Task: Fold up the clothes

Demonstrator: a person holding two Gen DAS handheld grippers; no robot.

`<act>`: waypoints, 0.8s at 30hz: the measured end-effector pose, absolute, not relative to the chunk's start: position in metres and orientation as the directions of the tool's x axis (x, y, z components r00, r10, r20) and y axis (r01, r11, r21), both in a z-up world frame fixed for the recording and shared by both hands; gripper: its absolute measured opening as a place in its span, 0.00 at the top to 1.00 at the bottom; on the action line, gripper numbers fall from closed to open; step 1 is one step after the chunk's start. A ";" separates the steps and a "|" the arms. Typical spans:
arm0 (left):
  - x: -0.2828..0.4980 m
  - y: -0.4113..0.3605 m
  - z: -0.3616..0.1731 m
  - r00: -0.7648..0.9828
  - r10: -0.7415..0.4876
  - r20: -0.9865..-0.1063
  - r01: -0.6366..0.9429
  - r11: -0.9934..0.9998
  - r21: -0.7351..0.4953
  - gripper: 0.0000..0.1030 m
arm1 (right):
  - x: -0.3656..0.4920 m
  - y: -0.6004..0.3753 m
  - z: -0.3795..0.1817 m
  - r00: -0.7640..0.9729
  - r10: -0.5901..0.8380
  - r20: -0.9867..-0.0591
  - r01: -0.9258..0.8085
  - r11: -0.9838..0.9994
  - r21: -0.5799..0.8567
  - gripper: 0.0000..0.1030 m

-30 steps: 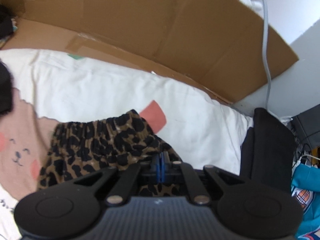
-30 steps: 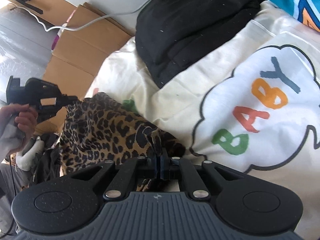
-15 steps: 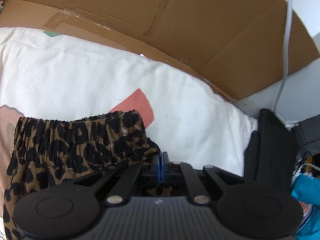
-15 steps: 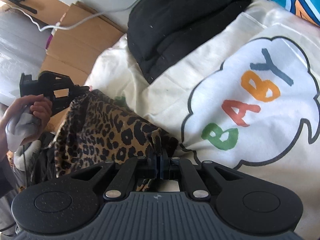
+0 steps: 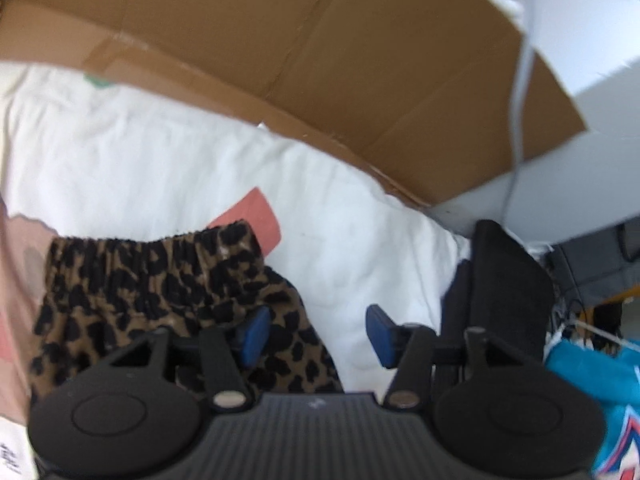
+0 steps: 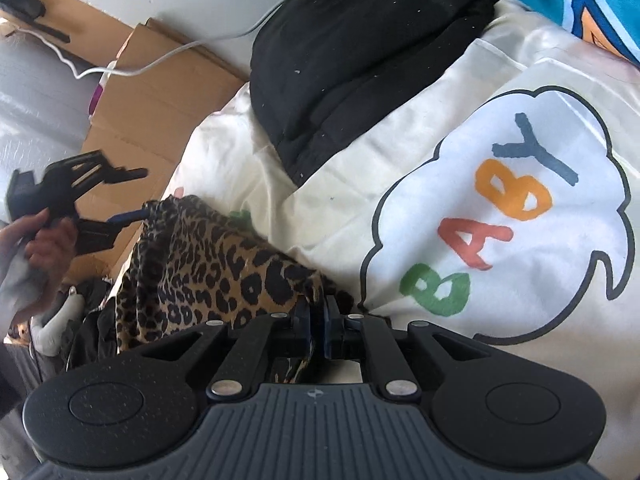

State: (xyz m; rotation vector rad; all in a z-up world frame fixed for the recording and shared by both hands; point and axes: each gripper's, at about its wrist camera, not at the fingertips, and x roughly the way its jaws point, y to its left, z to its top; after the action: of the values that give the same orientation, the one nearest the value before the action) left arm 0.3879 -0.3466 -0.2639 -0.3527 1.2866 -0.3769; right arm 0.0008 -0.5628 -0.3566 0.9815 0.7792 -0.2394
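Lying crumpled on the cream printed blanket (image 6: 400, 128): leopard-print garment (image 5: 160, 288), gathered waistband edge turned toward the flattened cardboard (image 5: 320, 60). Spreading apart over one corner of that cloth: left gripper (image 5: 316, 334), jaws opening, blue pads no longer pressing, fabric beside the left pad only. Pinching another corner of the same garment: right gripper (image 6: 318, 330), jaws nearly together on the cloth yet starting to open. Sitting farther back on the blanket: black folded clothing (image 6: 360, 52).

"BABY" on white sheet (image 6: 500, 216)
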 end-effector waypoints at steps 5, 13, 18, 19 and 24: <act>0.372 -0.358 -0.265 0.167 -0.474 -0.865 0.143 0.879 -0.454 0.46 | 0.003 -0.561 -0.352 0.716 0.130 -0.686 0.505 0.583 0.637 0.94; 0.349 -0.386 -0.312 0.037 -0.427 -0.904 0.105 0.901 -0.421 0.84 | 0.004 -0.559 -0.363 0.686 0.147 -0.713 0.522 0.584 0.622 0.98; 0.347 -0.389 -0.316 0.067 -0.439 -0.896 0.089 0.897 -0.433 0.98 | 0.008 -0.554 -0.366 0.665 0.152 -0.731 0.522 0.605 0.601 0.98; 0.347 -0.390 -0.316 0.078 -0.442 -0.894 0.087 0.896 -0.436 0.99 | 0.009 -0.553 -0.366 0.664 0.152 -0.732 0.520 0.609 0.598 0.98; 0.352 -0.397 -0.315 0.127 -0.469 -0.874 0.085 0.883 -0.462 1.00 | 0.007 -0.553 -0.370 0.654 0.166 -0.738 0.525 0.602 0.602 0.97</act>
State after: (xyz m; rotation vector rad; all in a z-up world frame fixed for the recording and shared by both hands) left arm 0.3523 -0.3968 -0.3150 -0.3336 1.3916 -0.4141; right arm 0.0070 -0.5535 -0.3700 0.9256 0.8586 -0.2399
